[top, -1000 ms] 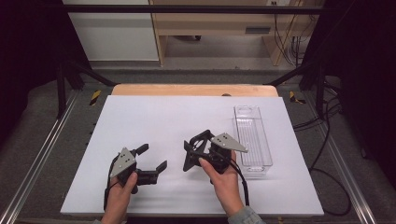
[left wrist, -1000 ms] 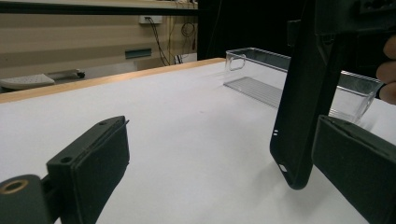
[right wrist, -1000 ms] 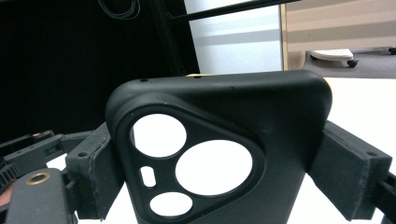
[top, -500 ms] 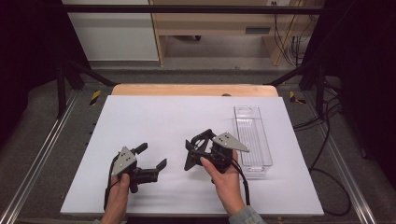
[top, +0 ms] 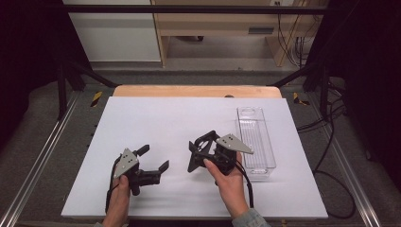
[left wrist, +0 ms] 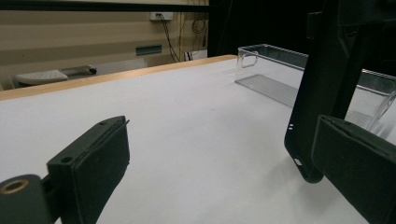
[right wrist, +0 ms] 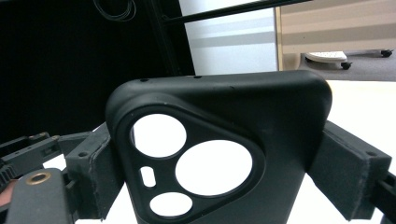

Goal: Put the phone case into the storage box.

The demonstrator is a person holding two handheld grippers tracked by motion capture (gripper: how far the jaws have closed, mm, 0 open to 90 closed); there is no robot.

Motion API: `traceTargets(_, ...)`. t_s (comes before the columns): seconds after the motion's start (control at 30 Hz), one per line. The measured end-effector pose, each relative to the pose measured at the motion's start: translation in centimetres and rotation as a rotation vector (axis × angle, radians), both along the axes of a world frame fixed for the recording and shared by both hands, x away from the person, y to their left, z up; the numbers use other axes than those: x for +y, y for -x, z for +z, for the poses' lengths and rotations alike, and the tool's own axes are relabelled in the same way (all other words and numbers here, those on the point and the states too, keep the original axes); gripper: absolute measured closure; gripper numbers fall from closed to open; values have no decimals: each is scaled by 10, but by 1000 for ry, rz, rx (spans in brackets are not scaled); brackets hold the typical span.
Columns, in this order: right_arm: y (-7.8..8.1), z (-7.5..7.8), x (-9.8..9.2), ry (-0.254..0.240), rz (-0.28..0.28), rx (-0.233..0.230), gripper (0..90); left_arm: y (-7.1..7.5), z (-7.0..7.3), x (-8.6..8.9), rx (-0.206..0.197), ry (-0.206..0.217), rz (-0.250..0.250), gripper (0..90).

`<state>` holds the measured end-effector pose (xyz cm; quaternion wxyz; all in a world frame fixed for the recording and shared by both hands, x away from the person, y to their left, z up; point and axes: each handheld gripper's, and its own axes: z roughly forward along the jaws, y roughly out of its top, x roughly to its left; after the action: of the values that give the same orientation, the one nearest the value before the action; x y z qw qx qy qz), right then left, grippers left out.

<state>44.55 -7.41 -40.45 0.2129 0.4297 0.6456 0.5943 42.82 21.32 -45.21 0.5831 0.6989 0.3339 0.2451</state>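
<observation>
A black phone case (right wrist: 280, 112) with a triangular camera cutout stands edge-up between the pads of my right gripper (right wrist: 219, 170), which is shut on its two sides. In the high view that gripper (top: 208, 150) holds the case (top: 195, 158) just above the white table, right of centre. My left gripper (top: 153, 157) rests low at the front left, open, with nothing between its jaws. In the left gripper view its pads (left wrist: 93, 158) stand wide apart, and the held case (left wrist: 322, 93) hangs close by at the right, its lower corner near the table.
A long clear plastic bin (top: 255, 137) lies on the right side of the white table (top: 165, 113), just beyond my right gripper; it is also in the left gripper view (left wrist: 275, 65). A wooden edge (top: 189, 91) runs along the table's far side.
</observation>
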Motion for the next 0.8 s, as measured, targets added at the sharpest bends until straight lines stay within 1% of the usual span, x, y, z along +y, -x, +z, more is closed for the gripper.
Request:
traceTargets(0.03, 0, 0, 0, 0, 0, 2, 139, 0, 0, 0, 2, 5, 1, 43)
traceTargets(0.1, -1, -1, -1, 2, -1, 0, 139, -1, -1, 0, 0, -1, -1, 43)
traceTargets(0.2, -1, 0, -3, 1, -2, 0, 139, -1, -1, -1, 12, 1, 0, 43)
traceTargets(0.27, -1, 0, -3, -1, -6, 0, 139, -1, -1, -1, 9, -5, 2, 43)
traceTargets(0.33, -1, 1, -4, 1, -8, -4, 139, -1, -2, -2, 15, -9, 1, 43)
traceTargets(0.4, -1, 1, -5, 1, -10, -7, 139, -1, -2, -3, 21, -4, 3, 43)
traceTargets(0.47, -1, 2, -6, -1, -12, -8, 139, -1, -2, -3, 17, -7, 1, 43)
traceTargets(0.57, -1, 2, -7, -3, -15, -6, 139, -1, -2, -4, 22, -1, -2, 43)
traceTargets(0.63, -1, 2, -6, -1, -16, -5, 139, -2, -2, -4, 34, 16, -10, 43)
traceTargets(0.8, -2, 1, -6, 3, -13, -4, 139, -2, -2, -4, 36, 13, -15, 43)
